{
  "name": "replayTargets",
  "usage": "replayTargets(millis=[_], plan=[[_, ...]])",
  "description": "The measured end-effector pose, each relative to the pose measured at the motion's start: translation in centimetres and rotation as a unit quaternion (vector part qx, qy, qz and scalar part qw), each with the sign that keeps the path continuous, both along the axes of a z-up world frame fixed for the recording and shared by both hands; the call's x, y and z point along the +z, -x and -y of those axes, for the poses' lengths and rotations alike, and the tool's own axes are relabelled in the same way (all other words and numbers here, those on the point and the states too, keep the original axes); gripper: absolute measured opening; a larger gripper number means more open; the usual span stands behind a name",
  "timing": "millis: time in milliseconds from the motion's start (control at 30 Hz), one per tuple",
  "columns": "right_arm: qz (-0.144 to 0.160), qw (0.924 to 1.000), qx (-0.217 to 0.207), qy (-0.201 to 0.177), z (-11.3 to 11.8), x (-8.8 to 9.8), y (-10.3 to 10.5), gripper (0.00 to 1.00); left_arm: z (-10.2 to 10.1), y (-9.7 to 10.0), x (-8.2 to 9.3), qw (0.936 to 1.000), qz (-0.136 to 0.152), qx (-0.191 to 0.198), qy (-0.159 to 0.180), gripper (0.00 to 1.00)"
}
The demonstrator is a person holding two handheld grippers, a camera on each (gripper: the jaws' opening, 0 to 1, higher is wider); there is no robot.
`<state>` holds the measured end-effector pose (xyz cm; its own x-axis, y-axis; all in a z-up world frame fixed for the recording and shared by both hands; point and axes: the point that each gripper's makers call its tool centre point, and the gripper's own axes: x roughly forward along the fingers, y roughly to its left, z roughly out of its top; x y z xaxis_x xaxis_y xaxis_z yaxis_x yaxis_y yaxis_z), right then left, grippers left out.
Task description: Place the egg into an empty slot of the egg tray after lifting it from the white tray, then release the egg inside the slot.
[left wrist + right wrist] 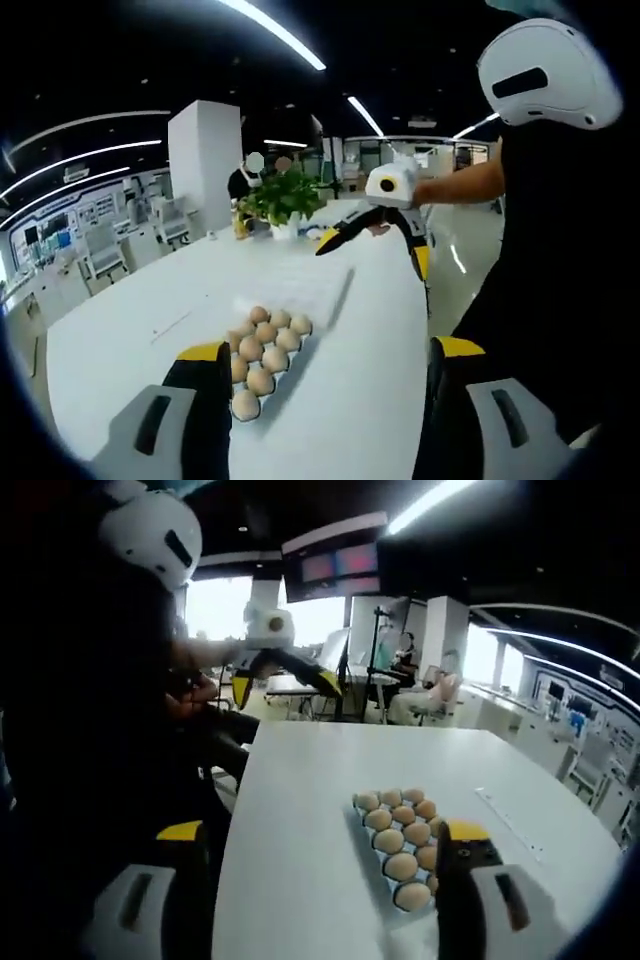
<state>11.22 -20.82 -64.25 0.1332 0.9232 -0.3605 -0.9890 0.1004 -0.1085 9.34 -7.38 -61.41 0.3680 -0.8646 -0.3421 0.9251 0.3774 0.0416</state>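
An egg tray lies on the white table, holding several brown eggs. My left gripper hovers above the table's near end, open and holding nothing, its left jaw just over the tray's near corner. The right gripper hangs open in a person's hand farther along the table. In the right gripper view the same egg tray and its eggs sit by the right jaw of my open, bare right gripper. The left gripper hangs open beyond the table's far edge.
A person in dark clothes with a white headset stands at the table's edge. A potted plant stands at the far end. A thin pale strip lies on the table past the eggs. Desks, chairs and people fill the room behind.
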Motion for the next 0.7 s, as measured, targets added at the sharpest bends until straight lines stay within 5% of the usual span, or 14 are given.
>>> replayTargets(millis=[700], plan=[[0.001, 0.9999, 0.015, -0.008, 3.4, 0.0, 1.8, 0.97, 4.3, 0.7, 0.7, 0.9998, 0.015, 0.007, 0.006, 0.80]])
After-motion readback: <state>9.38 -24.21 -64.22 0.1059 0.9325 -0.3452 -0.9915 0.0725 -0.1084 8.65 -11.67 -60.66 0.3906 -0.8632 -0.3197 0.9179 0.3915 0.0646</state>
